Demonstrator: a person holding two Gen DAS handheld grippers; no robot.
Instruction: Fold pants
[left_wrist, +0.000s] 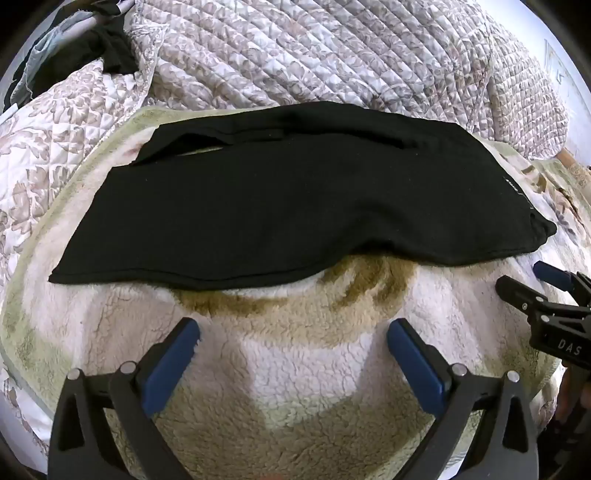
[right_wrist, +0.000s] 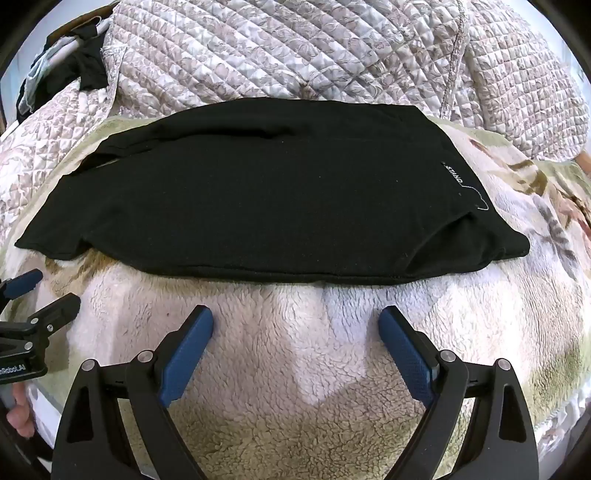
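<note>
Black pants (left_wrist: 280, 203) lie folded lengthwise across a fuzzy cream blanket (left_wrist: 295, 369), legs stacked, with a small white logo near the right end. My left gripper (left_wrist: 293, 332) hovers open just short of the pants' near edge, nothing between its blue pads. In the right wrist view the same pants (right_wrist: 266, 199) stretch across the blanket (right_wrist: 295, 369), logo (right_wrist: 456, 177) at right. My right gripper (right_wrist: 295, 321) is open too, just below the near hem. Each gripper shows in the other's view: the right gripper (left_wrist: 535, 280) at the right edge, the left gripper (right_wrist: 40, 291) at the left edge.
A quilted floral bedspread (left_wrist: 314, 51) rises behind the pants (right_wrist: 295, 48). Dark and pale clothes (left_wrist: 85, 48) are heaped at the far left corner. A person's fingers (right_wrist: 20, 417) grip the left tool's handle. Bare blanket lies between the grippers and the pants.
</note>
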